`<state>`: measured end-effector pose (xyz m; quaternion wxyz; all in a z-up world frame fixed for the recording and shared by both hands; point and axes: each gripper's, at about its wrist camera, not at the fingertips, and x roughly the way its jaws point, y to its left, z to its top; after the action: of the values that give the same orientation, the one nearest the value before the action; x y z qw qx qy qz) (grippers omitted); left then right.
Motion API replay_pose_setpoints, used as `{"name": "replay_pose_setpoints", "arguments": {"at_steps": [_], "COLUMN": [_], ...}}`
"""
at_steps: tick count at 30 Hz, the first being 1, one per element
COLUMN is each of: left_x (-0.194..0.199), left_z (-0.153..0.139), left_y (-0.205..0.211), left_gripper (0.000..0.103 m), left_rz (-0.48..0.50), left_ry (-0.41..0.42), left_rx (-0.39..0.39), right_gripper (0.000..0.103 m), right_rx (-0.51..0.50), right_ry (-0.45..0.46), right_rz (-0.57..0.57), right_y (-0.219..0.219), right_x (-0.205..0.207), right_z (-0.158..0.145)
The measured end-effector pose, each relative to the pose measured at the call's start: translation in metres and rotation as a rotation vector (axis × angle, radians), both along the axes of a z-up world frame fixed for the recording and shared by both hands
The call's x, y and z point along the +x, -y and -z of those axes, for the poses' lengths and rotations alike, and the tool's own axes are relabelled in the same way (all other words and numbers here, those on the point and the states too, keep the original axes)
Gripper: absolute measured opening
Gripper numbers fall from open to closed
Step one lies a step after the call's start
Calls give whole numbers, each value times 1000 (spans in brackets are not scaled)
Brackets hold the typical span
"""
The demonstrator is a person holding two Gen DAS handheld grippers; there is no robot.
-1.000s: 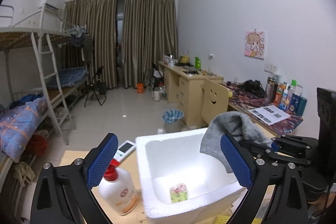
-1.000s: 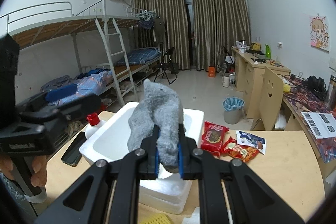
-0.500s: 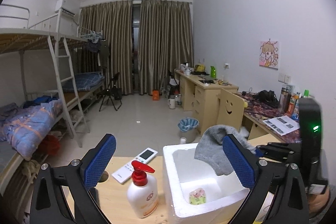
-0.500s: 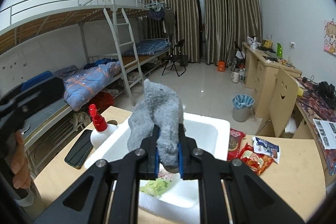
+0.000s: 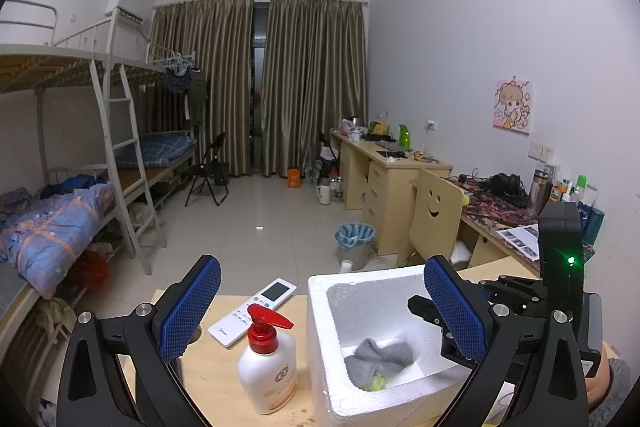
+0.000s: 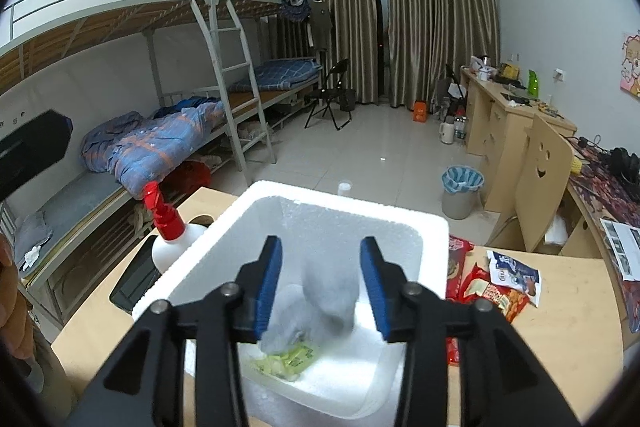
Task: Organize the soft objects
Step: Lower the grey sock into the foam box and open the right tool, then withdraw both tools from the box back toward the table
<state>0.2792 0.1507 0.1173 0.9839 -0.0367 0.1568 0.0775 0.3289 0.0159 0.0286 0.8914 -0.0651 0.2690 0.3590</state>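
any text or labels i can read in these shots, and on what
None can be read for certain.
Soap bottle: red round logo and orange print, too blurred.
Remote: small marks by the buttons, too small.
Snack packets: print and logos, blurred.
Paper sheet on the desk: printed, too small.
Poster: cartoon figure, no legible words.

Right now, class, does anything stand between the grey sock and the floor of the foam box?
Yes. The grey sock lies inside the foam box partly on a small yellow-green packet. The right gripper is opening, its pads clear of the sock.
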Motion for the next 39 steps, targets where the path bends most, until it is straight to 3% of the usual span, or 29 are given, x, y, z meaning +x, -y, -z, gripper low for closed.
{"name": "replay_pose_setpoints", "arguments": {"at_steps": [3, 10, 16, 24, 39], "left_x": [0, -5, -12, -40, -142], "left_z": [0, -1, -5, -16, -31], "left_y": [2, 4, 1, 6, 34], "left_gripper": [102, 102, 102, 102, 102], "left_rz": [9, 7, 2, 4, 40], "left_ry": [1, 13, 17, 22, 60], "left_rx": [-4, -1, -20, -3, -12], "right_gripper": [57, 60, 73, 103, 103], "right_rx": [21, 21, 55, 99, 151], "right_ry": [1, 9, 22, 52, 191], "right_rz": [-3, 7, 38, 65, 76], "right_y": [3, 4, 18, 43, 86], "right_x": [-2, -6, -12, -46, -153], "right_z": [-3, -6, -17, -39, -65]}}
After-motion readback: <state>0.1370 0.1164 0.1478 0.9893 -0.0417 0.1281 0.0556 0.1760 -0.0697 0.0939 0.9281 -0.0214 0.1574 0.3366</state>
